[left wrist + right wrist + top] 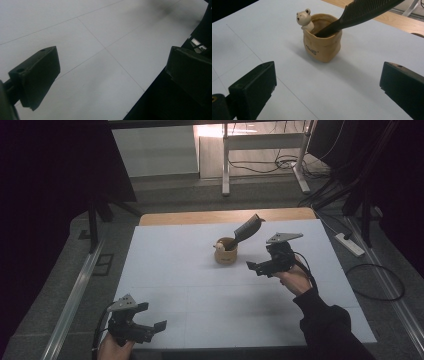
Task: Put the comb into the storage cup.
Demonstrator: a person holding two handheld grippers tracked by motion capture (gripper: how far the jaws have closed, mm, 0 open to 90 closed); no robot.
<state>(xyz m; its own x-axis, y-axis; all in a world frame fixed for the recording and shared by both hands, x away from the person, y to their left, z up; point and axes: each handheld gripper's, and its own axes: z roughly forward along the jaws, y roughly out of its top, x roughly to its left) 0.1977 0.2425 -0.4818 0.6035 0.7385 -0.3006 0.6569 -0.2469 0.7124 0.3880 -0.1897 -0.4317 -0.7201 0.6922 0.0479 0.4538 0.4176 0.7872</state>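
The tan ceramic pot (226, 251) sits near the middle of the white table (190, 290), and everything here is placed from it. A small cream bear figure (304, 18) perches on the pot's rim, on the side away from the right gripper in the high view, and a black comb (246, 231) stands inside the pot, handle end down, leaning up and out over the rim so its toothed end hangs above the table on the far right of the pot. In the right gripper view the comb's teeth (367, 8) point downward and dark lettering shows on the pot's wall, too small to read. The right gripper (261, 266) hovers just to the right of the pot and a little nearer the person, jaws spread wide with nothing between them, aimed toward the pot with a clear gap of bare table in front. The left gripper (150, 322) is well apart from the pot, down at the near left edge of the table, its jaws also wide open and empty, looking over plain tabletop (100, 50) with thin seam lines crossing it.
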